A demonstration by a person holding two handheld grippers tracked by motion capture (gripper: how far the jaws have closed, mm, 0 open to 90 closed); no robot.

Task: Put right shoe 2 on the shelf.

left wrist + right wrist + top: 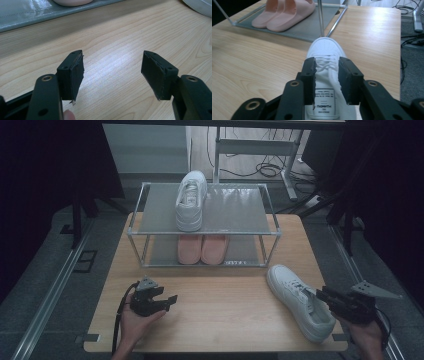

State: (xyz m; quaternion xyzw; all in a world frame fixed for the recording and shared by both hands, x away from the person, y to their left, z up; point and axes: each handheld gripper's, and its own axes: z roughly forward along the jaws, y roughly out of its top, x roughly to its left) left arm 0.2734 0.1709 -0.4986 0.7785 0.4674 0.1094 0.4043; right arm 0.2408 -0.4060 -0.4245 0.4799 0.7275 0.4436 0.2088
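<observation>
While my right gripper point(327, 82) stands with its jaws apart, the white sneaker point(325, 75) lies between them, toe toward twelve o'clock. Whether the pads press it, I cannot tell. My left gripper point(112, 75) gapes over bare table point(112, 37).

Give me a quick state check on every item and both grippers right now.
White sneaker on table: lying upright on the wood, heel between the right jaws.
White sneaker on rack: on the top shelf.
Pink slippers: paired on the lower shelf.
Rack: standing on the table.
Right gripper: open around the tongue, no visible grip.
Left gripper: open, empty.
</observation>
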